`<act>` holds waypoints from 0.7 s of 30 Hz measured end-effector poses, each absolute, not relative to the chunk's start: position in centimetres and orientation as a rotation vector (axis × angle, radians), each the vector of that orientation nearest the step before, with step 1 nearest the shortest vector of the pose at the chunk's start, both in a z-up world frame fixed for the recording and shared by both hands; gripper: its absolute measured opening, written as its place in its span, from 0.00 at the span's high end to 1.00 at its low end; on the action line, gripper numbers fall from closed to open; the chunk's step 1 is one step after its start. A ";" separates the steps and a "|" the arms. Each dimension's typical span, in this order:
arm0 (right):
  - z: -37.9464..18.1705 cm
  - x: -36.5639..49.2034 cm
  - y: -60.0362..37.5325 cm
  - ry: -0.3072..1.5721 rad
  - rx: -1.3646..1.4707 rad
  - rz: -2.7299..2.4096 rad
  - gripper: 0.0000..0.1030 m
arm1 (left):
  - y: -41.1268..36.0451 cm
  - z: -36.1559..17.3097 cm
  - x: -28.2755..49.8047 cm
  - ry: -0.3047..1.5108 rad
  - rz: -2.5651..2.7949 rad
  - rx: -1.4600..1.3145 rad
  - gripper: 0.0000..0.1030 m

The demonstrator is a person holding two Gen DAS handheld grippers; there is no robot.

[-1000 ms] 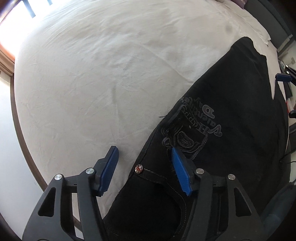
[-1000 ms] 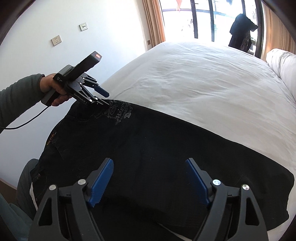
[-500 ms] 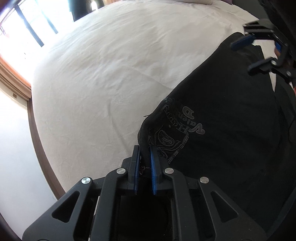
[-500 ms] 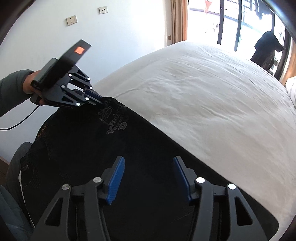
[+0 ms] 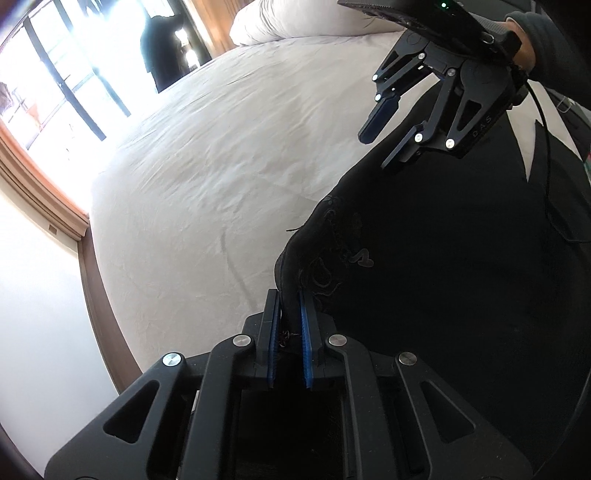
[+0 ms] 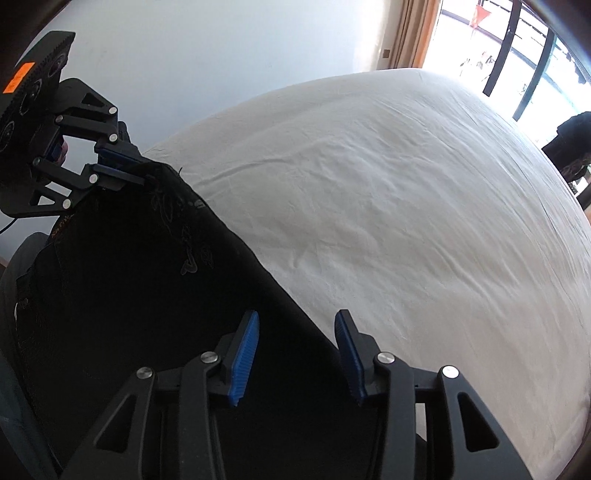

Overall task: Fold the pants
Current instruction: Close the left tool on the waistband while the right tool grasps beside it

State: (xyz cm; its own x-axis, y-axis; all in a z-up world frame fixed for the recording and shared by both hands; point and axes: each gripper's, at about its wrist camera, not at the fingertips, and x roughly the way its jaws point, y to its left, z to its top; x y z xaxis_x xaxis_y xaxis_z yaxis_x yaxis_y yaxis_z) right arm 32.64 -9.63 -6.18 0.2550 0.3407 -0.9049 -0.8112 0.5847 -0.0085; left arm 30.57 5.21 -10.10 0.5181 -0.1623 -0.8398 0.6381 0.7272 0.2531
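Since a second ago left gripper [image 5: 290, 306] clamped on pants [image 5: 443, 277] corner; lifted off bed [image 5: 221, 166] | right gripper [image 6: 295, 332] closing astride pants edge, not pressing | only left view shows pillow [image 5: 295, 18]

My left gripper [image 5: 290, 306] is pointing steeply down, its blue pads [image 5: 274, 332] clamping the pants [image 5: 443, 295] at a bunched edge. My right gripper [image 6: 295, 332] is pointing down over the far edge of the pants, jaws closing, pads not yet pressing the fabric between them. My hand [image 5: 524, 55] is gripping its handle.
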 end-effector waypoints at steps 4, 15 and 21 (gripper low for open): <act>-7.2 33.1 -8.8 1.077 -0.609 0.837 0.66 | 6.7 -8.5 28.3 0.898 -0.522 0.578 0.91; -7.5 33.7 -8.4 1.102 -0.573 0.807 0.94 | 6.9 -8.7 28.8 0.905 -0.509 0.547 0.92; -6.4 32.5 -9.0 1.071 -0.437 0.790 0.95 | 7.0 -8.1 27.6 0.898 -0.508 0.518 0.92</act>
